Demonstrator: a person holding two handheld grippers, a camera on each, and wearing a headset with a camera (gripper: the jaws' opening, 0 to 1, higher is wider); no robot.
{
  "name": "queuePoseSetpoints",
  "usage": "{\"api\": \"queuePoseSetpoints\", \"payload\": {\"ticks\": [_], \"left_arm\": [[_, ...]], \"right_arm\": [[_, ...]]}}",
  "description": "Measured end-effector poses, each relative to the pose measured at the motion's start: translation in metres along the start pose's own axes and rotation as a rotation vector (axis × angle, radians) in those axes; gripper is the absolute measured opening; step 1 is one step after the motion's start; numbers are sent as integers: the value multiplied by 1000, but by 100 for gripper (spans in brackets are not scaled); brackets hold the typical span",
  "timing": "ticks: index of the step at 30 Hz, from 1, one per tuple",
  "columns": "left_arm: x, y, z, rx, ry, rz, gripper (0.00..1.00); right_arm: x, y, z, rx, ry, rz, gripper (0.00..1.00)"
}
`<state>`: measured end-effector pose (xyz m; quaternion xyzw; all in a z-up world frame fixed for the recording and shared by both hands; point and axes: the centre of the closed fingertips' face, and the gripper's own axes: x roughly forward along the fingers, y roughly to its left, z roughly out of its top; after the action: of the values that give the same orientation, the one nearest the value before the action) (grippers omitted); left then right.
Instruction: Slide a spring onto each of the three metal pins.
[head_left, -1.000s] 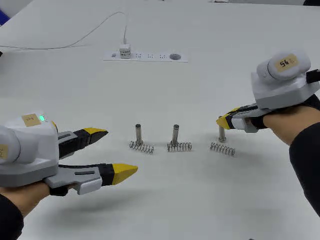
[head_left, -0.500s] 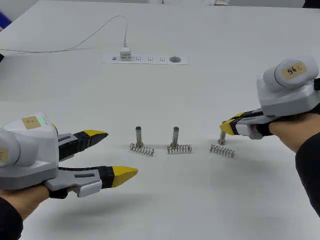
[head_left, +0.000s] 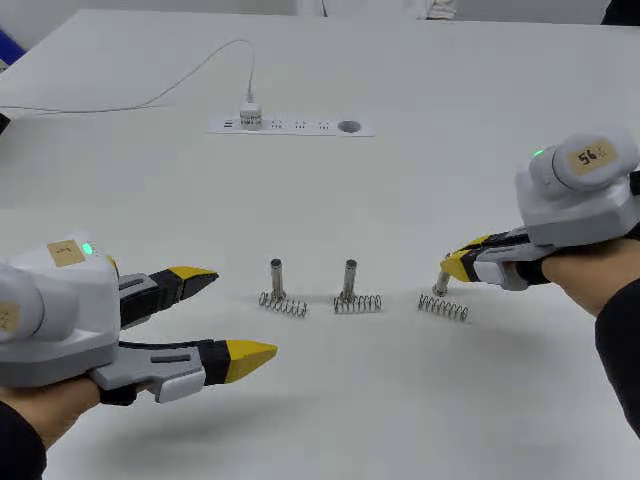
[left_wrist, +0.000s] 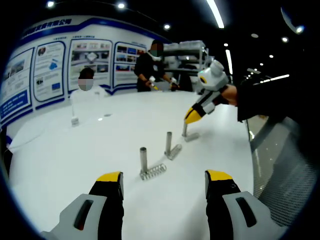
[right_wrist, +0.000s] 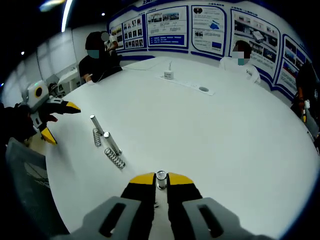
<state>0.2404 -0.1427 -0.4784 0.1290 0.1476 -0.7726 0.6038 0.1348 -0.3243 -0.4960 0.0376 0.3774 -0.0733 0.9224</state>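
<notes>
Tilted pin (head_left: 440, 284), pinched between the fingers of the right gripper (head_left: 451, 265), could slip and topple; the left gripper (head_left: 245, 310) hangs open.

Power strip (head_left: 300, 126) (with cable (head_left: 251, 78)) on table (head_left: 450, 70).

A yellow sticker (head_left: 592, 155) on the right gripper (head_left: 453, 264) bears two handwritten digits, 56 or 95. The left gripper (head_left: 245, 310) label (head_left: 65, 252) and the wall posters (right_wrist: 180, 22) are unreadable.
</notes>
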Motion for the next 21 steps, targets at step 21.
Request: {"api": "queuePoseSetpoints", "payload": {"ticks": [21], "left_arm": [[2,2,-2,-3,7,1,67]], "right_arm": [[-13,-6,-11,-50,10,32,17]]}}
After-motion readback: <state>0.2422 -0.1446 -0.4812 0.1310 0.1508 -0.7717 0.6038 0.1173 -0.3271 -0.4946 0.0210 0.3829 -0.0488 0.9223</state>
